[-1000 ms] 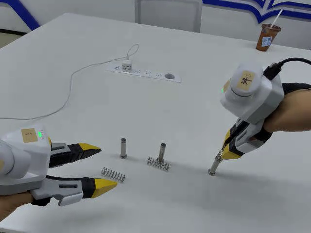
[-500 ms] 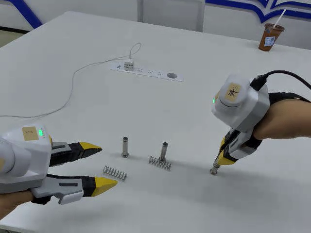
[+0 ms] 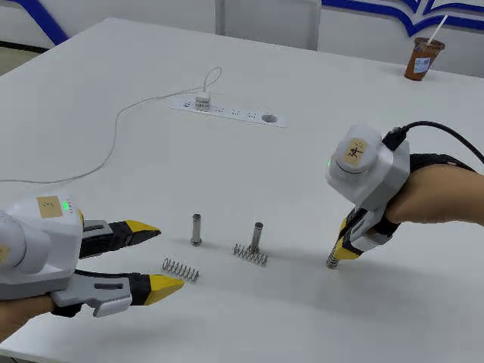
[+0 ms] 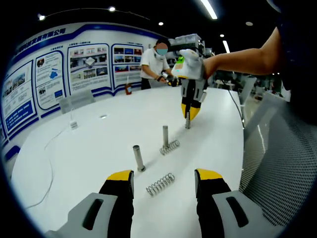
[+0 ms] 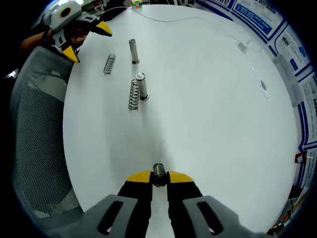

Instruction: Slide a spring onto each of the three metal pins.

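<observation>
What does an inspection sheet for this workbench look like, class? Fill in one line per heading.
Surface: white table, flat, no spills seen.
Job's things: left pin and middle pin upright, bare; loose spring lying flat; second spring lying at the middle pin's foot; right pin carries the held spring.
Clutter: drink cup at far edge.
Grippers: left gripper jaws open, empty; right gripper jaws shut on held spring.
Cables: power strip with white cable; black cable on right gripper.
Surroundings: poster wall, mesh chair, a person standing.
</observation>
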`<move>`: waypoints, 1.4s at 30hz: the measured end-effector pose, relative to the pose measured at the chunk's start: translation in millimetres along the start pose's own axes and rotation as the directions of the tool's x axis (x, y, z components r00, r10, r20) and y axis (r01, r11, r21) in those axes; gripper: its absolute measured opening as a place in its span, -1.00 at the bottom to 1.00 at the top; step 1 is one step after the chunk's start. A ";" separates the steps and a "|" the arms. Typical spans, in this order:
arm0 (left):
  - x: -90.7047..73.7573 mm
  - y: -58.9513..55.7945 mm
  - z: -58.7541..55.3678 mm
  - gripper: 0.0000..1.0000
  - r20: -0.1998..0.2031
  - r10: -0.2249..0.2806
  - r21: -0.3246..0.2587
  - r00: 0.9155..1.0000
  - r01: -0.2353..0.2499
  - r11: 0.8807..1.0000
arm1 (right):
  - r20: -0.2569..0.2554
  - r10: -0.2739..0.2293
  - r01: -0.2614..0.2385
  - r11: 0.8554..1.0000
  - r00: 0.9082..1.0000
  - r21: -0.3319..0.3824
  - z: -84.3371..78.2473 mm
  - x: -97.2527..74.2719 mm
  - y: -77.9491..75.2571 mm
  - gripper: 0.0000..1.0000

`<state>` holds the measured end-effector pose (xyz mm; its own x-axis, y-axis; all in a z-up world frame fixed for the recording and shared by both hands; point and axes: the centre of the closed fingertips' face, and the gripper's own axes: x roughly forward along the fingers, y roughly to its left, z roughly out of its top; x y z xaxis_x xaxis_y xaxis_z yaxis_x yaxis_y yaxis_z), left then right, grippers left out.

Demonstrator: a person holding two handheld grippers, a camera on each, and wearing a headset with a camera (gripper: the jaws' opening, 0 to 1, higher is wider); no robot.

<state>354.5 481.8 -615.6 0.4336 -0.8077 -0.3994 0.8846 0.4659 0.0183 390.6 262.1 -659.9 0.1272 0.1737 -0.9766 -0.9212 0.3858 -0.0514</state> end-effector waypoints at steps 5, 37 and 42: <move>-1.0 -0.2 -0.4 0.01 -0.003 0.001 0.000 1.000 -0.001 1.000 | -0.003 -0.005 0.005 1.000 1.000 0.002 -2.4 2.6 -0.8 -0.75; 0.2 -3.1 3.7 0.01 -0.005 -0.005 0.015 1.000 0.005 1.000 | 0.167 -0.010 0.015 0.999 0.986 -0.030 55.4 -16.1 17.9 -0.56; -0.1 -2.8 3.8 0.01 -0.002 -0.002 0.013 1.000 0.002 1.000 | 0.201 0.014 -0.011 1.000 0.979 -0.014 69.2 -5.4 26.8 -0.57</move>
<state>352.6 479.1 -612.1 0.4314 -0.8080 -0.4013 0.8877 0.4595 0.0291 390.7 334.2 -641.6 0.1858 0.3576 -0.9152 -0.9275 0.3713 -0.0432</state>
